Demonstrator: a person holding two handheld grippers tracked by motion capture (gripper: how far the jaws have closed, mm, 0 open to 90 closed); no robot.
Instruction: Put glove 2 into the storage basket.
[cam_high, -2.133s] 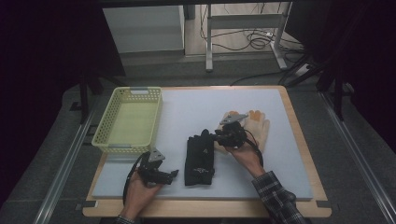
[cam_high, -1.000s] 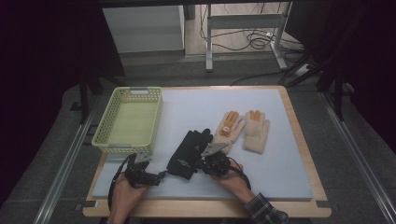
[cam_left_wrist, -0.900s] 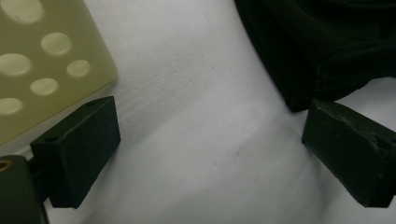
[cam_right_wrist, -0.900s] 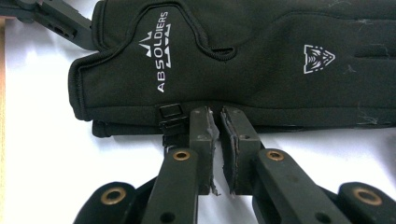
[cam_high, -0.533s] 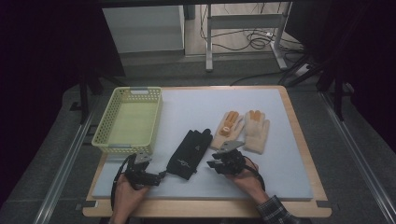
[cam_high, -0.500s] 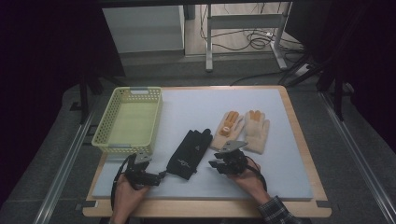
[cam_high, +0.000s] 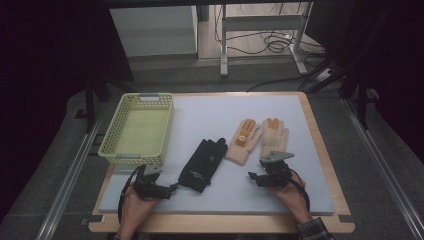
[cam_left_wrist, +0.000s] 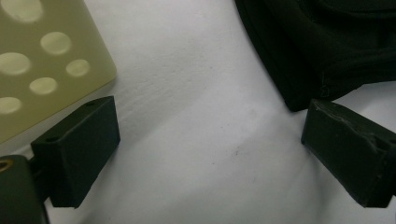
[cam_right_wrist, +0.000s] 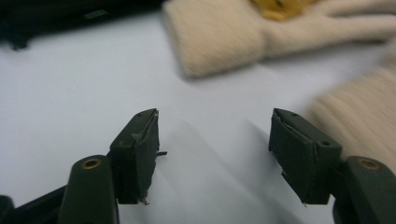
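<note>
Black glove (cam_high: 202, 164) lies on the pale surface (cam_high: 210, 110), long axis diagonal, fingers toward the far right, beside the basket (cam_high: 137, 129). Left tongs (cam_high: 172, 187) stand spread at its cuff; right tongs (cam_high: 251, 176), just opened and empty, sit near the cream gloves (cam_high: 261, 140).

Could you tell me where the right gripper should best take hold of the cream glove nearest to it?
Probably at its knitted cuff: the cream glove lies flat, fingers pointing away, cuff towards the open, empty right gripper. Come in low from the person's side, one jaw sliding under the cuff's edge.
</note>
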